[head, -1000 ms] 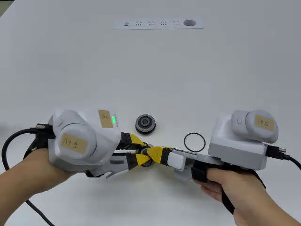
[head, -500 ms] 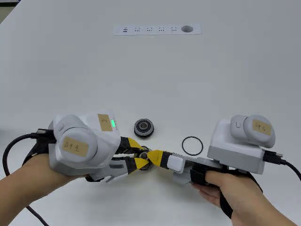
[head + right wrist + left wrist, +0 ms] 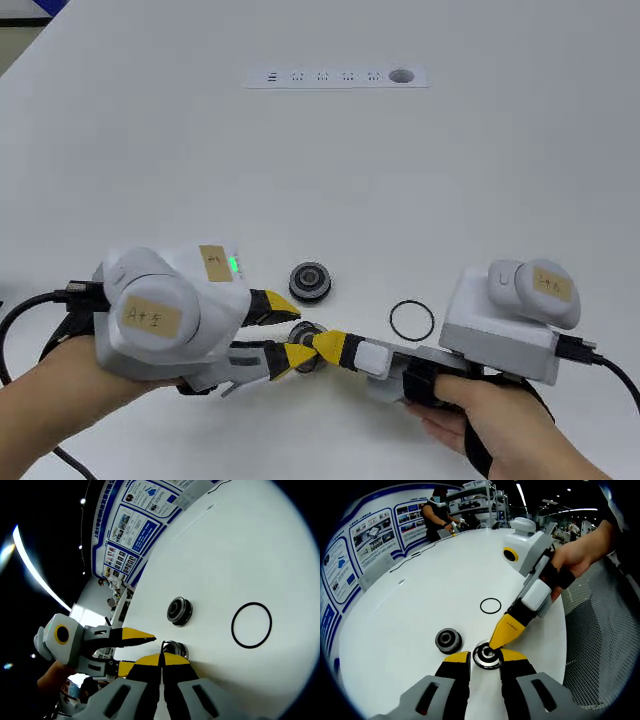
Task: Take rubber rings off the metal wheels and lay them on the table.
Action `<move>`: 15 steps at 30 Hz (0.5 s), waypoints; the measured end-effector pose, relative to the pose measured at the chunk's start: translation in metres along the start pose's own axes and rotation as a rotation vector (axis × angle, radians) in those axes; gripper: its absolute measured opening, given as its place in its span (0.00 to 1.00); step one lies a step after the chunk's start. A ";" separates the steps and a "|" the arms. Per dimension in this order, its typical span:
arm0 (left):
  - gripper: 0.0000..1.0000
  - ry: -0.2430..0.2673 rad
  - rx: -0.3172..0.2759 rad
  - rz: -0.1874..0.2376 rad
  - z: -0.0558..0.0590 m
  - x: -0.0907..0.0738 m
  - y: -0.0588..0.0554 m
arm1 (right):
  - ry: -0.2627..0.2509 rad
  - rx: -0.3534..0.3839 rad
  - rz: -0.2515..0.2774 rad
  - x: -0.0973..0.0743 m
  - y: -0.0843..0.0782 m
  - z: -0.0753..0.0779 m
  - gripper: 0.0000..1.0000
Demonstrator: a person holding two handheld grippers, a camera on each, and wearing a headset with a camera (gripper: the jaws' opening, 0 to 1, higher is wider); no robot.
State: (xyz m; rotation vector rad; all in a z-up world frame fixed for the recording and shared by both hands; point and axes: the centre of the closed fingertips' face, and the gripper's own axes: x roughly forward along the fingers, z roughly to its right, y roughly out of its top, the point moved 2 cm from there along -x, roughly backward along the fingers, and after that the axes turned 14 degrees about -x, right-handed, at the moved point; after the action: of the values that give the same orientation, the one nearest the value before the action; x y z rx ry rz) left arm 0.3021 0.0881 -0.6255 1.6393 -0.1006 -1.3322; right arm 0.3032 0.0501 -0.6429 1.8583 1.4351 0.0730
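Observation:
A small metal wheel (image 3: 305, 334) with a black rubber ring lies on the white table (image 3: 330, 180). My left gripper (image 3: 290, 326) is open, its yellow jaws standing on either side of this wheel (image 3: 486, 655), close to its rim. From the right, my right gripper (image 3: 322, 346) is shut, and its tips pinch the rubber ring at the wheel's edge (image 3: 176, 649). A second wheel (image 3: 310, 281) lies just behind, untouched. One loose rubber ring (image 3: 392, 320) lies flat to the right.
A white power strip (image 3: 338, 77) lies at the far side of the table. A black cable (image 3: 20, 310) trails from the left gripper. In the left gripper view a person (image 3: 437, 510) stands beyond the table's far end.
The left gripper's jaws have spread wider around the wheel. The right gripper's tips stay at the wheel's rim. The head camera has shifted slightly.

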 end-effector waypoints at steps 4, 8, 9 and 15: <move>0.23 0.013 -0.025 0.029 -0.002 -0.010 0.004 | 0.019 0.007 0.002 0.002 -0.001 -0.005 0.02; 0.25 0.029 -0.046 0.054 -0.005 -0.017 0.008 | 0.046 0.025 0.030 0.003 0.004 -0.012 0.02; 0.25 0.033 -0.053 0.059 -0.006 -0.019 0.008 | 0.051 0.034 0.043 0.002 0.007 -0.013 0.02; 0.27 0.053 -0.103 0.093 -0.012 -0.025 0.009 | 0.033 0.079 0.126 -0.013 0.027 -0.005 0.02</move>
State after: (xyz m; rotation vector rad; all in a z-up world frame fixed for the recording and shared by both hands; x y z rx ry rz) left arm 0.3064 0.1057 -0.6028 1.5633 -0.0742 -1.2039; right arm 0.3176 0.0403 -0.6185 2.0198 1.3586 0.1107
